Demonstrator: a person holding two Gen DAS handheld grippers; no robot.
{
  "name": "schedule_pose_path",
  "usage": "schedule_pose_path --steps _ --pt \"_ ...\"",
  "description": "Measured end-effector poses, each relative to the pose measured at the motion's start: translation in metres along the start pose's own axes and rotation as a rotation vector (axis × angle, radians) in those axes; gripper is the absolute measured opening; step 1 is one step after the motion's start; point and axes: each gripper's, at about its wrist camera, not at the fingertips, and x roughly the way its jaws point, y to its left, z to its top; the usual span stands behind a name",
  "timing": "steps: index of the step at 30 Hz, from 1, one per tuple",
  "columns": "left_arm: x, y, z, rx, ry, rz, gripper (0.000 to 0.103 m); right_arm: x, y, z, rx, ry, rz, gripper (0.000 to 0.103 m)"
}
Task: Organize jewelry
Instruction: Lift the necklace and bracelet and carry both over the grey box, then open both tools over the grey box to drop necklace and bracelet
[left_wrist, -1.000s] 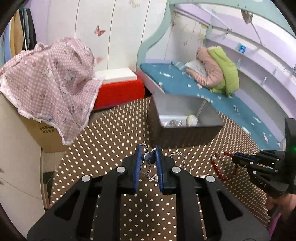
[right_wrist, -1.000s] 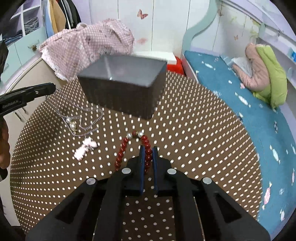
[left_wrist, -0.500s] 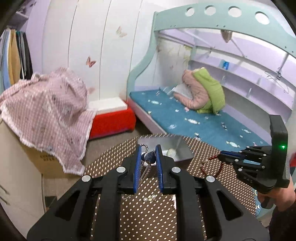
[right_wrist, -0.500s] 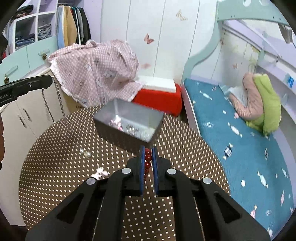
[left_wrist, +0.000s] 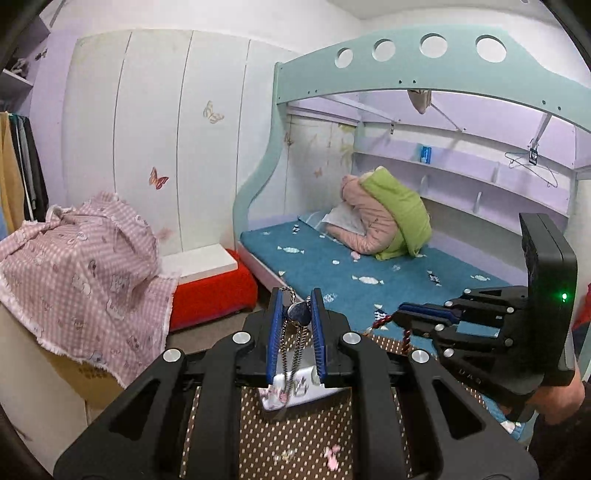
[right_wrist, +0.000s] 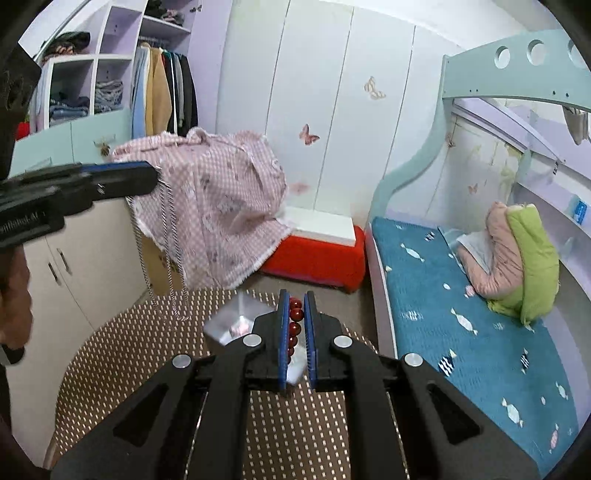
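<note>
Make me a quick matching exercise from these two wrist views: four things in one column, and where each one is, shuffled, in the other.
Things:
1. silver chain necklace
2. red bead bracelet
3. metal box
4. pink checked cloth

Places:
A. on the dotted table
B. clamped in the right tongs
C. draped over a cardboard box
D. hanging from the left tongs

Pairs: 1-D, 2-B, 3-A, 4-C
</note>
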Motion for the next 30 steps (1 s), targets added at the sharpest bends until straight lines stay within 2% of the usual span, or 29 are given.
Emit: schedule_pose_path --steps 4,8,16,21,23,24,25,26,27,28,30 --pt "0.022 0.007 0.010 -0.026 0.020 0.022 0.016 0.018 -0.004 0.011 0.005 0.007 0.023 0.007" --pt "0.056 0.015 0.006 -0.048 0.083 0.061 0.016 0.044 -0.012 0.014 0.051 0.041 0.063 0.007" --pt "0.121 0.028 -0.029 -0.105 0.221 0.091 0.016 0.098 -0.017 -0.004 0.135 0.149 0.135 0.007" --pt "0.149 0.036 -0.050 -0.125 0.294 0.103 0.016 0.124 -0.025 -0.018 0.196 0.216 0.180 0.008" --pt "0.154 0.038 -0.055 -0.132 0.313 0.114 0.021 0.131 -0.029 -0.022 0.231 0.240 0.196 0.011" --pt "0.154 0.039 -0.057 -0.137 0.318 0.122 0.040 0.133 -0.031 -0.025 0.244 0.250 0.195 0.021" --pt "0.153 0.040 -0.059 -0.144 0.317 0.141 0.073 0.133 -0.032 -0.026 0.249 0.250 0.187 0.031" --pt "0.151 0.040 -0.058 -0.144 0.309 0.157 0.084 0.132 -0.033 -0.028 0.256 0.248 0.178 0.039" --pt "0.147 0.039 -0.058 -0.138 0.292 0.180 0.092 0.130 -0.035 -0.029 0.264 0.244 0.175 0.064" --pt "0.143 0.039 -0.058 -0.129 0.281 0.205 0.093 0.125 -0.038 -0.030 0.276 0.224 0.164 0.087" --pt "0.138 0.040 -0.059 -0.127 0.281 0.233 0.098 0.117 -0.040 -0.030 0.285 0.195 0.146 0.094"
